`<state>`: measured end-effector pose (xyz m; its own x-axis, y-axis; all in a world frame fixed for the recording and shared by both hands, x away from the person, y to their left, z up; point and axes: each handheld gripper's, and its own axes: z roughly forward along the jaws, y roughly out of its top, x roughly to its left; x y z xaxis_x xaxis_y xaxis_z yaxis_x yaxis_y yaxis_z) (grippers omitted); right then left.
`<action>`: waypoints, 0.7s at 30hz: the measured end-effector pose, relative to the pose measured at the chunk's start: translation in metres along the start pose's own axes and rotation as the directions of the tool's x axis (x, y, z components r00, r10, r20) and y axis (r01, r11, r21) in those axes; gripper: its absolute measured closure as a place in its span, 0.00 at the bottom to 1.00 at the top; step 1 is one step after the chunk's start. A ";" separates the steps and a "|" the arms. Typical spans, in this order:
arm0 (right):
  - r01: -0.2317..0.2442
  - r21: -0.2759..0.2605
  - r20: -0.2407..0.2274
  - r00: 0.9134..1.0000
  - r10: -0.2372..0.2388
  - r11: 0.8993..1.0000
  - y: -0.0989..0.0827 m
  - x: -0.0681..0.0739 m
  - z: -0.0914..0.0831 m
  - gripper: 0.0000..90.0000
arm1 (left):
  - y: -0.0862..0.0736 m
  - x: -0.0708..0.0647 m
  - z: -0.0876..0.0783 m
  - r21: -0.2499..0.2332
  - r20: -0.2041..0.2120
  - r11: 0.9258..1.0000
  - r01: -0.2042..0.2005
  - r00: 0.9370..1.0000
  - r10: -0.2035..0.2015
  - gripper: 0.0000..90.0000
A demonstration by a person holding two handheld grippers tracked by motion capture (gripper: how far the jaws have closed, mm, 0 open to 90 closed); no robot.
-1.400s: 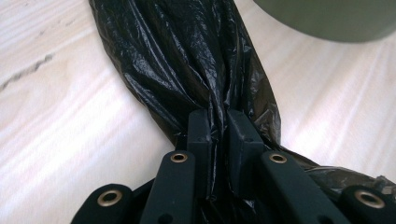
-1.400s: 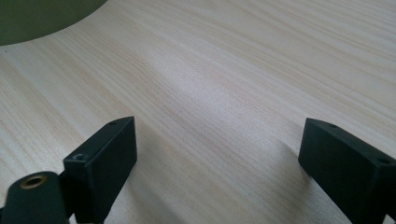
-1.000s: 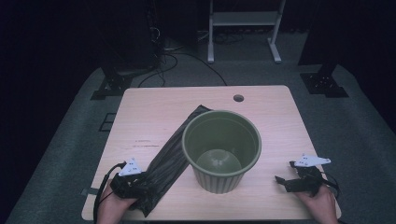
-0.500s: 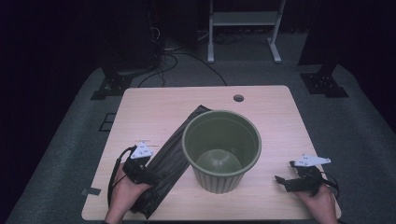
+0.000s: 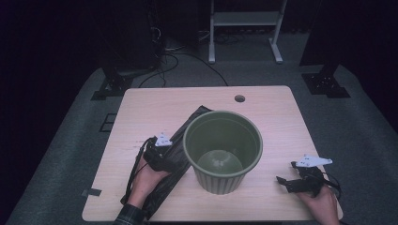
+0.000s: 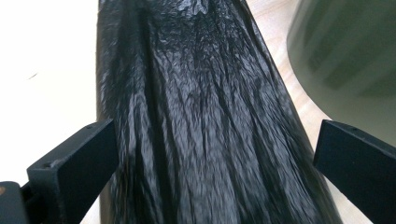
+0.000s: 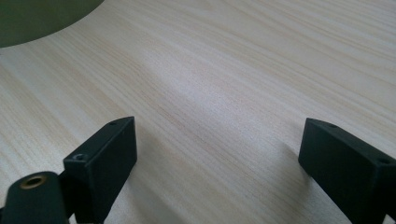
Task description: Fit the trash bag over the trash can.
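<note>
On the pale wood-grain counter [image 5: 155, 105], left of centre: one long, flat, crinkled black plastic bag [image 5: 176, 150], lying diagonally from the near left edge toward the middle, its upper end touching or tucked behind the pot. Just beside it, to its right: one round ribbed olive-green plastic pot [image 5: 222, 152], upright, mouth open, its wall close against the bag's edge.

Left hand-held gripper [image 5: 162, 154]: over the middle of the bag; its jaws have just been opening and now stand wide, one on either side of the bag's width in the left gripper view [image 6: 205, 154], pads not pressing it.

Right hand-held gripper [image 5: 293, 177]: near the counter's right front corner, well apart from the pot; jaws wide, bare counter between them [image 7: 217, 154].
</note>
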<state>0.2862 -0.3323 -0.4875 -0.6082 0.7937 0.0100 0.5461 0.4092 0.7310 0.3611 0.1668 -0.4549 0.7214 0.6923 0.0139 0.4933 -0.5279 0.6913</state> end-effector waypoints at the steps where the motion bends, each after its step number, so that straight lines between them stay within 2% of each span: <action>1: -0.001 0.000 0.000 1.000 0.001 1.000 0.000 0.000 0.000 0.11 | 0.000 0.001 0.005 0.007 0.000 1.000 0.000 1.000 0.000 0.00; 9: 0.000 0.000 0.000 1.000 0.000 1.000 0.000 0.000 0.000 0.11 | -0.003 0.006 0.023 0.051 -0.013 0.999 -0.012 1.000 0.013 0.00; 15: -0.001 0.000 0.000 1.000 0.001 1.000 0.000 0.000 0.000 0.11 | -0.005 0.007 0.025 0.054 -0.004 0.999 0.000 1.000 0.001 0.00; 18: 0.001 -0.001 0.000 1.000 -0.001 1.000 0.000 0.000 0.000 0.11 | -0.007 0.007 0.023 0.052 0.007 0.999 -0.012 1.000 0.011 0.00; 21: 0.000 0.000 0.000 1.000 0.000 1.000 0.000 0.000 0.000 0.11 | -0.007 0.007 0.020 0.041 0.015 0.999 -0.018 1.000 0.018 0.07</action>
<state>0.2862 -0.3323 -0.4876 -0.6084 0.7936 0.0100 0.5459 0.4093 0.7311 0.3721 0.1652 -0.4747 0.7371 0.6756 0.0155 0.4997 -0.5604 0.6605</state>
